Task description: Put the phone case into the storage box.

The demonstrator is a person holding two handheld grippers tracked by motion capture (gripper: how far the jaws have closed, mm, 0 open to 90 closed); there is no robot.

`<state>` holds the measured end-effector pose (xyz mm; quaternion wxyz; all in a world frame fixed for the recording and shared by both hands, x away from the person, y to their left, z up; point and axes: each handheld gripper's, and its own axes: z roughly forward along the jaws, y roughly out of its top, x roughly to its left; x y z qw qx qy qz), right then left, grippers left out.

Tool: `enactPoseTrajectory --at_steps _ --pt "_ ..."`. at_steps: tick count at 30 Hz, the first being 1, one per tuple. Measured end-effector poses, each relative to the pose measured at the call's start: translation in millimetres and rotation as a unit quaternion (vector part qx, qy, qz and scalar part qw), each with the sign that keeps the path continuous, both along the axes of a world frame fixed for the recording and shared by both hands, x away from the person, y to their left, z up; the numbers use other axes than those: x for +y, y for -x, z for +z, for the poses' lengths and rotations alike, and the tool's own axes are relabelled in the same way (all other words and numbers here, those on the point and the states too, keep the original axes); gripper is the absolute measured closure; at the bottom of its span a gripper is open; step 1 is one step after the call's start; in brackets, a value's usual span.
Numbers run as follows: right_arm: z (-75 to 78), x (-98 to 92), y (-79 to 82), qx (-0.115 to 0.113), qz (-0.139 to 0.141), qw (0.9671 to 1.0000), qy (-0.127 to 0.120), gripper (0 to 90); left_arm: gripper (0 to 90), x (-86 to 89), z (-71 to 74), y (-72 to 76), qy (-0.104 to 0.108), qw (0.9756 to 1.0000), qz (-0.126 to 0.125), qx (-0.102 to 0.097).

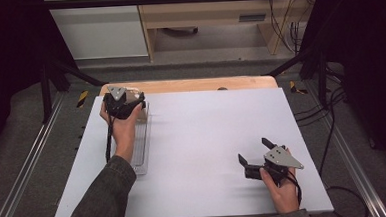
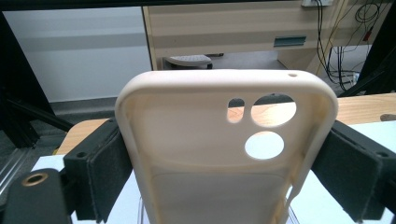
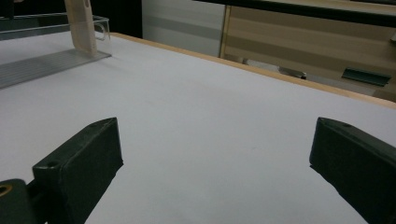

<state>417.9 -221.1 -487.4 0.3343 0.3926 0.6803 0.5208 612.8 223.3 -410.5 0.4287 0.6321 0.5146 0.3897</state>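
Note:
A cream phone case (image 2: 196, 154) with camera cut-outs stands upright between the jaws of my left gripper (image 2: 224, 182), its open inner side facing the camera. Both pads (image 2: 105, 172) press on its long edges. In the high view the left gripper (image 1: 133, 99) holds the case (image 1: 134, 92) over the far end of a clear plastic tray (image 1: 142, 151) at the table's left. The right gripper view shows the case (image 3: 81, 23) upright at the tray's (image 3: 42, 60) end. My right gripper (image 1: 253, 150) rests near the front right, its jaws wide apart with nothing between them (image 3: 210, 163).
A white board (image 1: 207, 138) covers the table, with a wooden edge (image 1: 190, 84) at the far side. Beyond it stand a wooden cabinet (image 1: 211, 12) and cables (image 1: 287, 28). Black frame bars (image 1: 54, 80) flank both sides.

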Motion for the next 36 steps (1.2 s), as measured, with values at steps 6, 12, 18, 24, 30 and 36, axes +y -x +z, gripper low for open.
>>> enactPoseTrajectory --at_steps 6,12,18,24,30,36 --pt "-0.2 0.2 -0.1 0.001 0.0 1.0 0.0 2.4 10.8 1.0 1.6 -1.8 0.004 1.0 0.002 0.007" --pt "-0.3 0.4 -0.1 0.001 0.0 1.0 0.001 2.4 10.8 2.2 3.8 -5.3 0.012 0.9998 0.006 0.016" --pt "-0.4 0.2 -0.2 0.002 0.0 1.0 0.0 2.4 10.8 -1.7 5.5 -7.5 0.004 0.9997 0.004 0.024" --pt "-0.3 0.1 0.0 0.002 0.0 1.0 0.0 2.4 10.7 -2.3 5.3 -8.0 0.003 0.9997 0.006 0.024" --pt "-0.9 1.2 -0.7 0.003 0.003 1.0 0.002 2.4 10.5 -2.9 5.0 -9.8 0.003 0.9997 0.006 0.024" --pt "-0.9 1.1 -0.5 0.004 0.002 1.0 0.0 2.4 10.5 -5.5 6.0 -12.6 -0.006 0.9995 0.007 0.03"
